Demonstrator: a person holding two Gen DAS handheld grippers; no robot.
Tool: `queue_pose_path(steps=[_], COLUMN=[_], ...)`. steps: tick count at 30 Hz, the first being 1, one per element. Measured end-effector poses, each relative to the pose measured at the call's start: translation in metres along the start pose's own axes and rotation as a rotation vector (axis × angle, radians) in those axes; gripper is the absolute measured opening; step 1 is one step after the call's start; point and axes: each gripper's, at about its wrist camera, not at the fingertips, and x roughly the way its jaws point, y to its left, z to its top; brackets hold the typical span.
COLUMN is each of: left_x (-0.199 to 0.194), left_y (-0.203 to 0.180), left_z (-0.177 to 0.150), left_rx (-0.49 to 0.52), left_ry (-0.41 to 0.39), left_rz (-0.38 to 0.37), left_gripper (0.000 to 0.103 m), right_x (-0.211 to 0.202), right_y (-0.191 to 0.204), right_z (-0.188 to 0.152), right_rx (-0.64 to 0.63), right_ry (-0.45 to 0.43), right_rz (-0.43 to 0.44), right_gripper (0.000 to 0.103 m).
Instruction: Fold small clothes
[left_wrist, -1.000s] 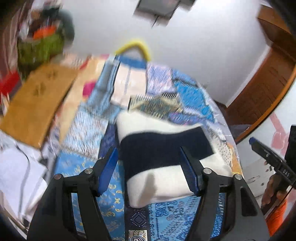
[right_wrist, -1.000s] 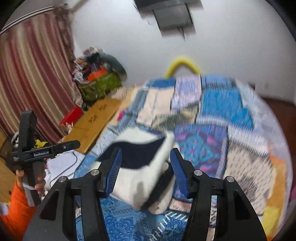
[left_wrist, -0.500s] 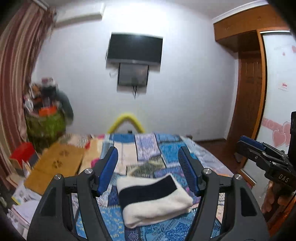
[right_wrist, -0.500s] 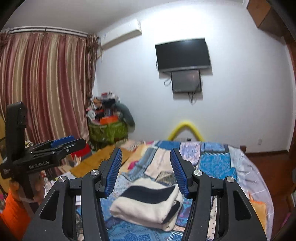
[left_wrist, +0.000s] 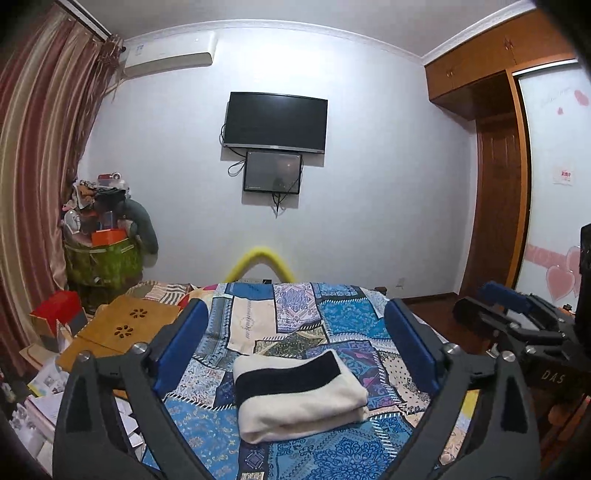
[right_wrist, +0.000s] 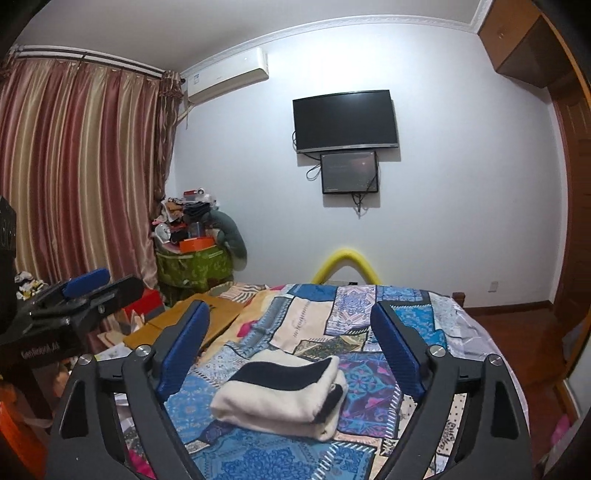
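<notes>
A folded cream garment with a dark navy band lies on the blue patchwork bedspread; it also shows in the right wrist view. My left gripper is open and empty, held back from and above the garment. My right gripper is open and empty, also held back above it. The right gripper shows at the right edge of the left wrist view. The left gripper shows at the left edge of the right wrist view.
A wooden lap table lies left of the bed. A green bin piled with clutter stands by the striped curtain. A yellow foam arch and a wall television are beyond the bed. A wooden wardrobe stands at the right.
Both grippers have pulled back and tilted up from close over the garment. The garment now lies smaller and lower in both views. Both grippers stayed open.
</notes>
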Motion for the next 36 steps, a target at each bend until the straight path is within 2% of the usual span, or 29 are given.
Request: queue_pose_path(steps=[3,15,36], left_x=[-0.001,-0.003,0.006], left_y=[0.000,-0.010,-0.009], left_z=[-0.003,-0.011,-0.013], left_rx=[-0.001,0.011,0.000], left_ry=[0.007,0.011,0.044], left_rz=[0.004,0.007,0.001], left_gripper=[0.103,0.103,0.103], right_x=[-0.002,-0.004,-0.008], right_y=[0.000,-0.003,-0.009], right_z=[0.002,-0.008,-0.009], right_rx=[-0.001,0.016,0.030], right_ry=[-0.007,0.010,0.037], right_rz=[-0.018,-0.050,-0.056], right_gripper=[0.102,0.103,0.103])
